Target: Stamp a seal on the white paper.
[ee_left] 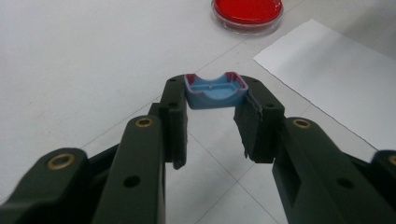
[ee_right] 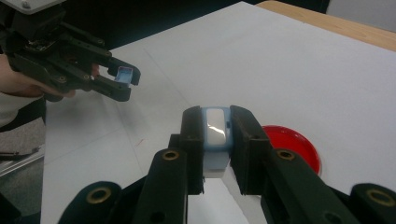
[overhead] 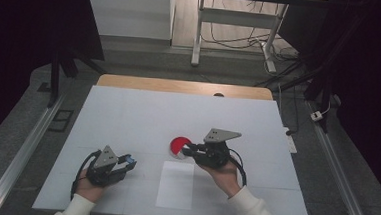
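1. Presently, both grippers are over the white table [overhead: 128, 113]. The left gripper [overhead: 131, 161] sits at the near left, the right gripper [overhead: 187, 149] near the middle, well apart from it.
2. Left gripper's tongs: clamped on a small blue cap [ee_left: 215, 90], held at the very tips. The hollow side of the cap faces the left gripper's camera, and its rim shows red smears. In the right gripper view the cap [ee_right: 124, 74] is held off the table surface.
3. Right gripper's tongs: clamped on a small light-blue container [ee_right: 216, 129] with a pale, glossy top, gripped between the pads.
4. Red round dish [overhead: 179, 147]: lying flat on the table, just beyond the right gripper's tips in the high view. In the left gripper view the dish [ee_left: 246, 13] has a clear rim around the red.
5. White paper sheet [overhead: 175, 185]: flat on the table, just on the near side of the dish, between the two hands.
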